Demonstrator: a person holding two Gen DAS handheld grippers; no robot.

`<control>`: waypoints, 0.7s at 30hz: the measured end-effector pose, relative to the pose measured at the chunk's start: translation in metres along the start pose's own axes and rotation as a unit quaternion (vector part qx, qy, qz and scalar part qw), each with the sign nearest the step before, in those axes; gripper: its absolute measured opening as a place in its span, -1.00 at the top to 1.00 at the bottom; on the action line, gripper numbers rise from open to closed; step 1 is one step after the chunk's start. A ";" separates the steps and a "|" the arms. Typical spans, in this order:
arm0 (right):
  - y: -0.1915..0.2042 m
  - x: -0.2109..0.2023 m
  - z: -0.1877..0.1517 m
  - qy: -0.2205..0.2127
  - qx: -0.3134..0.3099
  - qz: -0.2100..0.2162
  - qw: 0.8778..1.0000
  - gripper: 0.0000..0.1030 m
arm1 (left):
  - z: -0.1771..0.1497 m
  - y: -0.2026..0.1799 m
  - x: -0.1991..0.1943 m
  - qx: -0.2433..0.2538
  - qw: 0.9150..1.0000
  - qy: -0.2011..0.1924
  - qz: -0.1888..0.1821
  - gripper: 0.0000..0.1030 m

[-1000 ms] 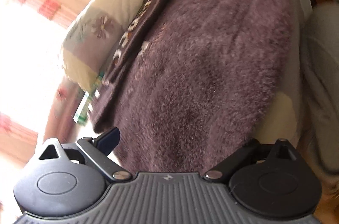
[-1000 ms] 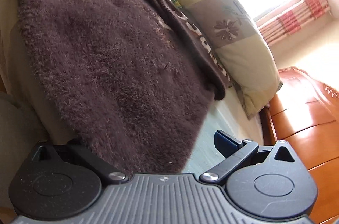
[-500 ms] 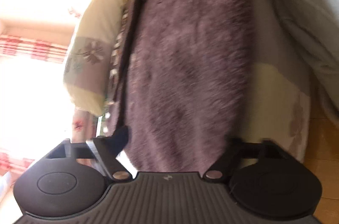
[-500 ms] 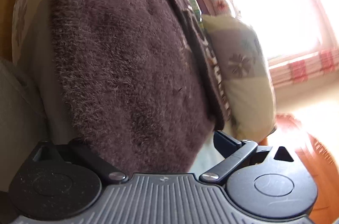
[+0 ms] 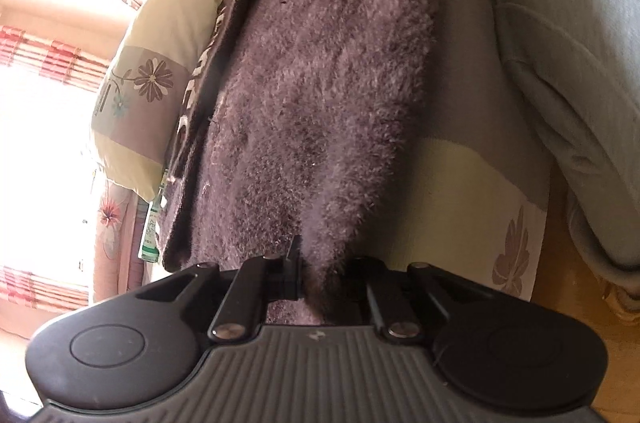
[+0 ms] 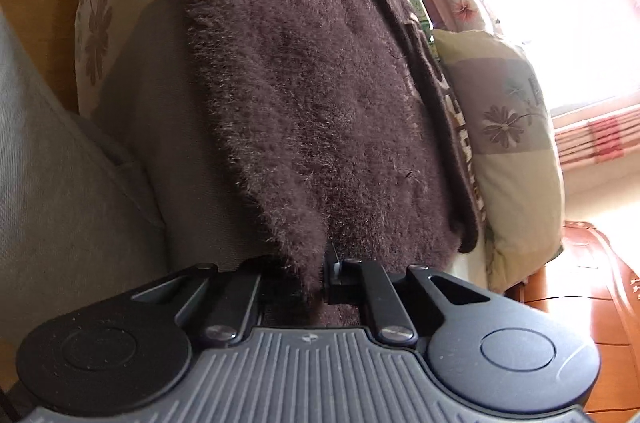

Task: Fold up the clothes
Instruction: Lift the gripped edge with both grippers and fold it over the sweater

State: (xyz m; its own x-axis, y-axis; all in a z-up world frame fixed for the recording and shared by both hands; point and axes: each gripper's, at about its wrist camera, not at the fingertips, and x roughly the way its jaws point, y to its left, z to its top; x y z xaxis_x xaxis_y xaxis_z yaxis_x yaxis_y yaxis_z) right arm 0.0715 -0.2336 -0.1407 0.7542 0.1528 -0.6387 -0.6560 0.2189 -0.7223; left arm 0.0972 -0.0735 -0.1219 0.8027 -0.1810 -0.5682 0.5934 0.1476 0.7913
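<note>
While the fuzzy brown sweater (image 5: 320, 103) lies spread on the bed (image 5: 460, 183), toward 12 o'clock, each corner pinched by left gripper (image 5: 316, 275) and right gripper (image 6: 308, 275), it looks soft, limp, light.

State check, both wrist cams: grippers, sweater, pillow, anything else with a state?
left gripper: shut on the fuzzy brown sweater's near edge
right gripper: shut on the same edge, other corner
fuzzy brown sweater: spread flat on the bed, unfolded, both near corners pinched
bed: covered with a floral sheet
pillow: lying beside the sweater's far edge
</note>
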 end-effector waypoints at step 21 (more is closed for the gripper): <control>-0.107 0.017 0.022 -0.012 0.053 -0.049 0.997 0.83 | 0.009 0.145 0.032 -0.049 0.997 -0.059 -0.016 0.87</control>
State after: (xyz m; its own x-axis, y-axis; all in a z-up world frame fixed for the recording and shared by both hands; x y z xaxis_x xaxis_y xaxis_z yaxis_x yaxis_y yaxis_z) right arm 0.1549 -0.2337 -0.0682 0.8161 0.1490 -0.5584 -0.5730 0.3346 -0.7481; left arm 0.2084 -0.0668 -0.0233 0.7741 -0.2999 -0.5575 0.6261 0.2332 0.7440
